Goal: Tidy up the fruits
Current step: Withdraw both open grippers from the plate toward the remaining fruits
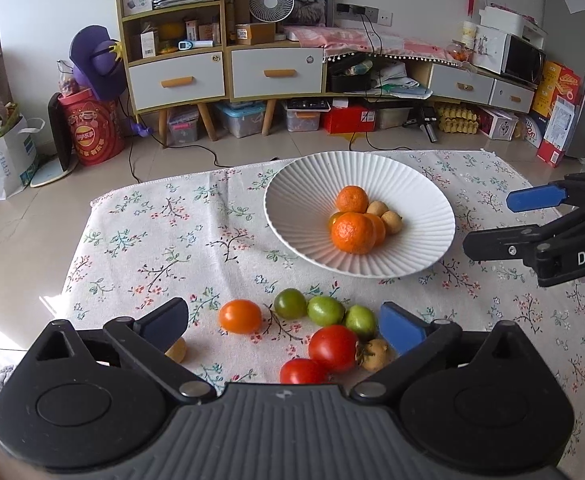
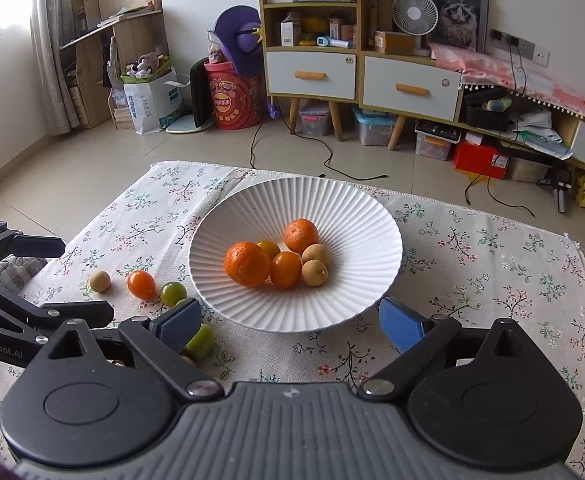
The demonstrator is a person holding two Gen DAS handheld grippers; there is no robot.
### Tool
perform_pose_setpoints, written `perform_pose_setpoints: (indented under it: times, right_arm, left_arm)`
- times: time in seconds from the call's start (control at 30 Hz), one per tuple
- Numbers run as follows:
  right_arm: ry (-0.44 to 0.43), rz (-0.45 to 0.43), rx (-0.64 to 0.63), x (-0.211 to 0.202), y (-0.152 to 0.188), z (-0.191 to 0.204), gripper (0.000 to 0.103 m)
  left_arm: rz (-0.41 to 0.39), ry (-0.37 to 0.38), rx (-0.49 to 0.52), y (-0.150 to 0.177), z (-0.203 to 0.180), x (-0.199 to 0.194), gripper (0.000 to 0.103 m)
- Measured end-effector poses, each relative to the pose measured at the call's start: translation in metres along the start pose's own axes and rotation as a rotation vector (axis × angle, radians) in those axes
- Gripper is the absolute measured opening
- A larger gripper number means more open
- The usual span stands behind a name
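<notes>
Tablecloth (image 1: 164,240): floral print, covers the low table; we see all the fruit and the bowl resting on it.
Bowl (image 2: 332,208): white, ribbed, shallow; sits toward the far side of the cloth.
Left gripper (image 1: 283,323): we note its jaws spread wide with nothing pinched; the loose fruit lies on the cloth between and just beyond the blue pads.
Right gripper (image 2: 290,322): jaws likewise spread, empty; near rim of the bowl lies between the pads.
Mandarins (image 2: 247,263): two in the bowl, one nearer, one farther back, with smaller orange fruit between them.
Longans in bowl (image 2: 313,272): two tan ones, touching, right of the mandarins in the right wrist view.
Red tomatoes (image 1: 333,347): two, touching, close to the left gripper.
Orange tomato (image 1: 240,316): alone on the cloth, left of the green ones.
Green tomatoes (image 1: 325,310): three in a row, touching.
Loose longans (image 1: 374,354): one beside the red tomato, another partly hidden behind the left pad.
</notes>
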State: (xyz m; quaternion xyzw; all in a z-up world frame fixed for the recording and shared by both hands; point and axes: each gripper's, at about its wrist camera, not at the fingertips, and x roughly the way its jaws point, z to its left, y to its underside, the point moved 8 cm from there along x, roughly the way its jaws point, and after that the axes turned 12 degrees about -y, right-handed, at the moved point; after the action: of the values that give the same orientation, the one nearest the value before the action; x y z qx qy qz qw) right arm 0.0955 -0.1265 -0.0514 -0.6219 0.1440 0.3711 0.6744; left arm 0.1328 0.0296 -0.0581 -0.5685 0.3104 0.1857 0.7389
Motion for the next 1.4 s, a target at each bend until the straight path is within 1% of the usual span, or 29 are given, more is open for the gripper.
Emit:
perform_pose_setpoints:
  times: [0.43,0.53,0.8,1.1,1.13,1.3,1.4]
  right_arm:
    - [-0.032,0.05,-0.057,0.002,0.031,0.022,0.097]
    - [-0.032,0.068,-0.07,0.006,0.036,0.026,0.097]
    - [-0.044,0.1,-0.08,0.018,0.05,0.036,0.097]
    - [-0.045,0.139,-0.124,0.036,0.066,0.046,0.097]
    - [-0.048,0.141,-0.127,0.038,0.068,0.048,0.097]
    - [-0.056,0.141,-0.141,0.047,0.071,0.053,0.095]
    - [-0.062,0.144,-0.153,0.052,0.072,0.056,0.092]
  left_arm:
    - [0.055,-0.041,0.012,0.045,0.029,-0.005,0.095]
    - [0.069,-0.048,0.023,0.054,0.034,-0.003,0.095]
    - [0.076,-0.073,0.026,0.076,0.049,0.01,0.095]
    - [0.064,-0.11,0.011,0.092,0.06,0.032,0.095]
    - [0.048,-0.103,0.001,0.092,0.06,0.031,0.095]
    - [0.019,-0.099,-0.026,0.087,0.061,0.035,0.095]
    - [0.0,-0.104,-0.033,0.083,0.06,0.039,0.095]
